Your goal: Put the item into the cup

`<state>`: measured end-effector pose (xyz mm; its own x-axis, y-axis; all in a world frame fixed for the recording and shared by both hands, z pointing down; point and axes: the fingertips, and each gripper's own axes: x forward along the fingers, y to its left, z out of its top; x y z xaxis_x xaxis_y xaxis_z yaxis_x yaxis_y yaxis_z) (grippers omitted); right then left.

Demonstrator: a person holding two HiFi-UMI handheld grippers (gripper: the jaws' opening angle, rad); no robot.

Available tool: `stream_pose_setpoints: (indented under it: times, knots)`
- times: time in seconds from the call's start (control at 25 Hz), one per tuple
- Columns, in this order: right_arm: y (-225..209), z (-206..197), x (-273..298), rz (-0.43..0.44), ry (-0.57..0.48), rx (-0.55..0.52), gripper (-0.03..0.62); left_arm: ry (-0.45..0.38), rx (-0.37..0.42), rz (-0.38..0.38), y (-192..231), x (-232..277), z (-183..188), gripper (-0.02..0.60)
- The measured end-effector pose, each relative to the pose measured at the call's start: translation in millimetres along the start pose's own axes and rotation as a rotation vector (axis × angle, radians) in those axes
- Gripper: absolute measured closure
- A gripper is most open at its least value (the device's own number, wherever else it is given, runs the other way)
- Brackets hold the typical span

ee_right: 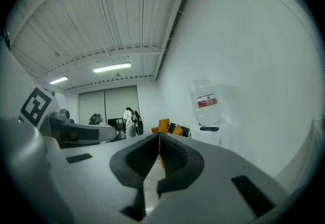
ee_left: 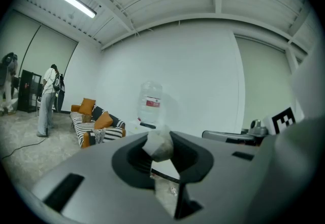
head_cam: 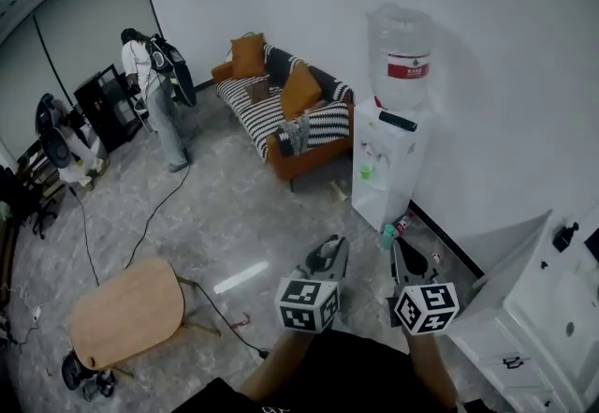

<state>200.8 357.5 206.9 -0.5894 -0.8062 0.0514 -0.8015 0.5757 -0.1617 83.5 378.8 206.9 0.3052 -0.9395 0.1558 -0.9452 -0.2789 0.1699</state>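
Observation:
My left gripper (head_cam: 329, 248) is shut on a small pale pouch (ee_left: 159, 146), like a tea bag, which sticks up between its dark pads (ee_left: 133, 159). Beside it, my right gripper (head_cam: 398, 254) is held level with its jaws meeting at the tip (ee_right: 159, 139) and nothing between them. Both point toward a white water dispenser (head_cam: 388, 163) by the wall, with a large bottle (ee_left: 150, 103) on top. A small green cup-like thing (head_cam: 366, 172) sits in the dispenser's niche. It is too small to tell more.
An orange and striped sofa (head_cam: 281, 107) stands left of the dispenser. A round wooden table (head_cam: 126, 308) and a floor cable (head_cam: 164, 205) lie at the lower left. A person (head_cam: 154, 93) stands far back. A white cabinet (head_cam: 533, 308) is at the right.

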Motion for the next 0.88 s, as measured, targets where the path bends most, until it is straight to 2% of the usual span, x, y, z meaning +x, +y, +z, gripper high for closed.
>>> stream_pose_setpoints:
  times: [0.28, 0.52, 0.88]
  knots:
    - [-1.8, -11.1, 49.8, 0.008, 0.045, -0.016, 0.583, 0.005, -0.027, -0.011, 33.5, 47.2, 6.2, 0.515]
    - [-29.5, -23.8, 86.5, -0.046, 0.085, 0.016, 0.583, 0.060, -0.044, -0.054, 50.5, 95.7, -3.7, 0.515]
    - [-42.0, -47.7, 119.7, -0.088, 0.172, 0.035, 0.583, 0.132, -0.111, -0.056, 81.5, 141.3, -20.0, 0.515]
